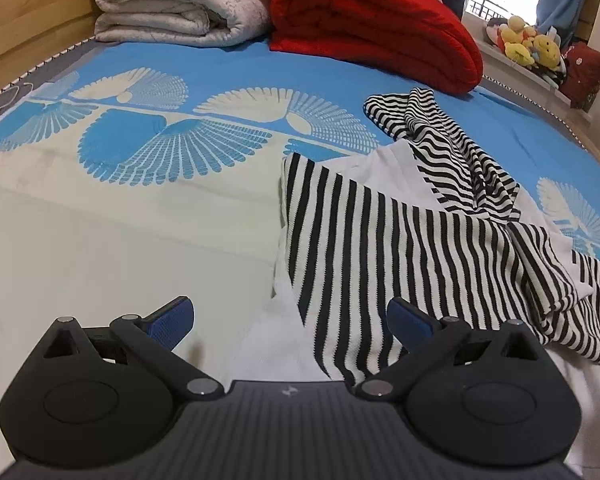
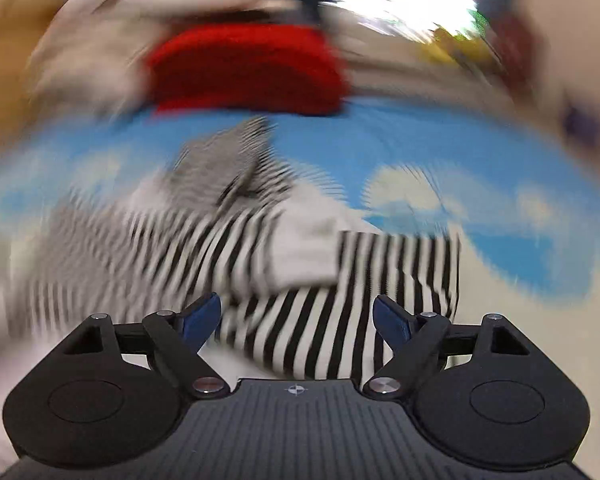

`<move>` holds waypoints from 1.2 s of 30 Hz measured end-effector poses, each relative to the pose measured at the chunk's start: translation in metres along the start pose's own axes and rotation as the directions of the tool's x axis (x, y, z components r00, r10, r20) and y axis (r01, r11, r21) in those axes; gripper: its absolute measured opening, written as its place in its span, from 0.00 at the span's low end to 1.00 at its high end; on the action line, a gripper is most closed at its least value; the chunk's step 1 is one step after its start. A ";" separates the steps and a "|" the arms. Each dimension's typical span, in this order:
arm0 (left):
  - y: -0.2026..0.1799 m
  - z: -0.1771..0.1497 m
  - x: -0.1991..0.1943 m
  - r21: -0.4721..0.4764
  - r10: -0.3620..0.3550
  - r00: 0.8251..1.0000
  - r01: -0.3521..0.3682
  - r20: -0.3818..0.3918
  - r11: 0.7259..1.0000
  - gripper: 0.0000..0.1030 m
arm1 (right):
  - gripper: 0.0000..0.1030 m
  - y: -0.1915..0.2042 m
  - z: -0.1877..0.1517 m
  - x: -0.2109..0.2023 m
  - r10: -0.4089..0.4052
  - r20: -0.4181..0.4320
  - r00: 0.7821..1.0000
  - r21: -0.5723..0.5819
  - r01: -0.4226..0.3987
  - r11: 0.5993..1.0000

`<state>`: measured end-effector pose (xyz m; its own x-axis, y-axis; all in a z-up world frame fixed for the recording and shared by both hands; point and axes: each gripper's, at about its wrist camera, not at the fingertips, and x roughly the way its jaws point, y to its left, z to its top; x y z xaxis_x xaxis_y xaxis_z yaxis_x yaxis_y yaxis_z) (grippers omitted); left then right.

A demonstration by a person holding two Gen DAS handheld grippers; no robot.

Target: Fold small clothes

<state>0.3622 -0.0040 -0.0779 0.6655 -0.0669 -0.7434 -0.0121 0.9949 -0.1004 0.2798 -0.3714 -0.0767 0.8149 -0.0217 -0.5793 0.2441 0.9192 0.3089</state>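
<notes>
**Striped garment lies ahead, right of our left tongs**

We see the bed (image 1: 140,208) carrying the striped garment (image 1: 420,240), its length running away up-right. Our right gripper (image 2: 296,316) hovers over it, nearer; the left gripper (image 1: 290,320) sits at its edge. Both gape, empty.

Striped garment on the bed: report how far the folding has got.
Done: at most a start; the striped garment lies rumpled on the bedsheet, one part turned over itself, a sleeve twisted. In hand: nothing; the left gripper and right gripper are open above it. Left: flattening and folding it.
</notes>
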 end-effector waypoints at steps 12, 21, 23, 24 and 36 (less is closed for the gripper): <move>0.002 0.005 0.001 -0.015 -0.004 1.000 0.004 -0.008 1.000 1.00 | 0.06 0.059 0.036 0.074 -0.189 -0.075 0.979 0.086 0.195 0.977; 0.012 0.004 -0.001 0.001 0.038 0.999 -0.038 -0.004 0.999 1.00 | 0.15 0.180 0.020 0.069 0.322 -0.210 0.923 0.035 -0.322 0.946; 0.018 0.004 -0.003 -0.008 0.040 0.999 -0.040 -0.005 0.999 1.00 | 0.36 0.184 0.011 0.077 0.456 -0.308 0.835 0.162 -0.426 0.890; 0.021 0.005 -0.005 -0.016 0.036 0.999 -0.036 -0.003 0.999 1.00 | 0.44 0.183 0.009 0.075 0.455 -0.305 0.837 0.170 -0.422 0.890; 0.023 0.007 -0.012 -0.025 0.018 1.000 -0.018 0.013 1.000 1.00 | 0.82 0.120 -0.055 -0.043 -0.254 0.013 0.967 -0.374 0.240 0.896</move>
<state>0.3594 0.0205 -0.0662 0.6750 -0.0477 -0.7362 -0.0429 0.9937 -0.1037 0.2456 -0.2389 -0.0563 0.7332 -0.2592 -0.6287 0.2174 0.9653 -0.1445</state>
